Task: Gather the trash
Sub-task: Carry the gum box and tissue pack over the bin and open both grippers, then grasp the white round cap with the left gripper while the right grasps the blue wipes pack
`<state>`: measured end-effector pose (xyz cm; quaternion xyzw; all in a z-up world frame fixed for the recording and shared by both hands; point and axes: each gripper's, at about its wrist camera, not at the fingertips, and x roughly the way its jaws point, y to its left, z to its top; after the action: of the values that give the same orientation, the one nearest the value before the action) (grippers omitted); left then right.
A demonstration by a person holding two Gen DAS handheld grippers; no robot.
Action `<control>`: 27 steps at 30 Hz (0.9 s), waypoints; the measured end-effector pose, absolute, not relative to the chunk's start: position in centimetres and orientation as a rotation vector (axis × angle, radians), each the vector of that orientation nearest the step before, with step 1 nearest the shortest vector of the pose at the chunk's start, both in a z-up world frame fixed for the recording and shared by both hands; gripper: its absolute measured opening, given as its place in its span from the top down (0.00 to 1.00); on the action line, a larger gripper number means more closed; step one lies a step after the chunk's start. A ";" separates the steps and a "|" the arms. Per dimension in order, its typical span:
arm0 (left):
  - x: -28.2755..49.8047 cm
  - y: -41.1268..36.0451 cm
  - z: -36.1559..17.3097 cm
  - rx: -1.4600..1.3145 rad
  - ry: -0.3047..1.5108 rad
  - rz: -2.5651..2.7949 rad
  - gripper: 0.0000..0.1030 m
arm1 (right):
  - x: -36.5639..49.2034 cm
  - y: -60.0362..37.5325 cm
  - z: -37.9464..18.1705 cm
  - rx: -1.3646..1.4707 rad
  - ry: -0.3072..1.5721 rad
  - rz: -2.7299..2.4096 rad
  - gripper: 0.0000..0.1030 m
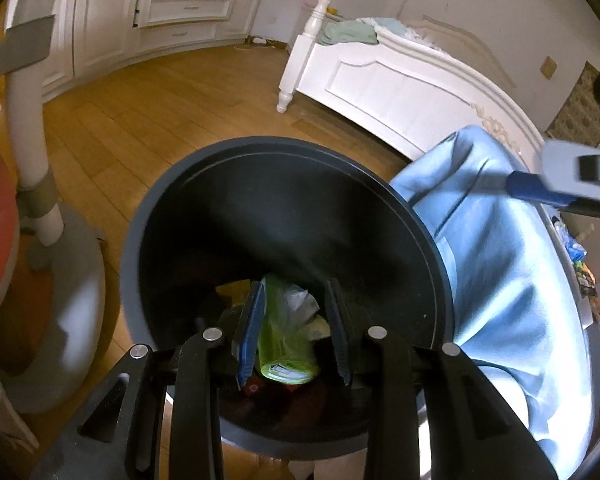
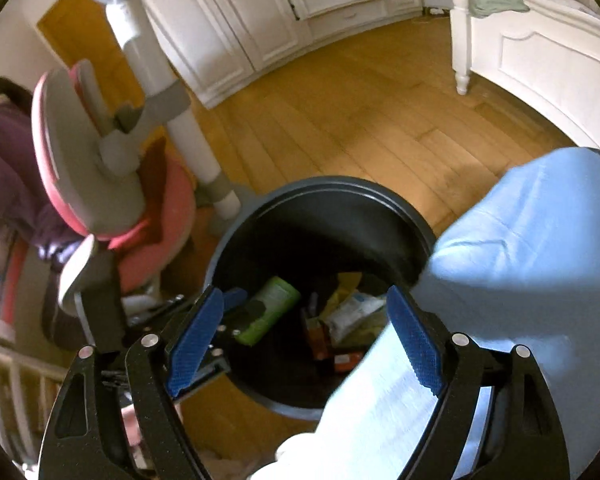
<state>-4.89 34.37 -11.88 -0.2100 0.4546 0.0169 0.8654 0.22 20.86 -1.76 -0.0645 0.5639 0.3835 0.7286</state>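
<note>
Green packet held over the open bin

On the left, the left gripper (image 1: 294, 328) hangs over the dark round bin (image 1: 168, 208) on the wooden floor (image 1: 148, 112), jaws clamped on a green plastic packet (image 1: 282, 340) — wrappers (image 2: 352, 312) lie at the bottom of the bin. To the right, the right gripper (image 2: 304, 344) has its jaws wide apart with nothing between the blue pads — beyond it a light-blue trouser leg (image 2: 520, 248).

wooden floor (image 1: 148, 128), white drawers (image 1: 184, 4), white bed (image 1: 380, 76), pink chair (image 2: 112, 184).
</note>
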 end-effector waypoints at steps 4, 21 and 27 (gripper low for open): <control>-4.2 33.5 -12.0 -0.422 0.966 0.018 0.68 | -0.3 18.5 -0.3 -0.100 1.216 0.849 0.19; -2.2 23.9 -4.3 -0.206 0.954 0.013 0.70 | -0.1 -4.8 5.3 0.159 1.015 0.629 0.19; -2.4 22.9 -2.2 -0.302 0.890 -0.039 0.66 | 0.3 -14.6 5.2 0.232 0.978 0.480 0.19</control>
<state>-2.36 22.95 -2.15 -0.1457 0.4286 -0.0186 0.8915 0.34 -14.56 5.19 0.1103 0.4640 0.2276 0.8490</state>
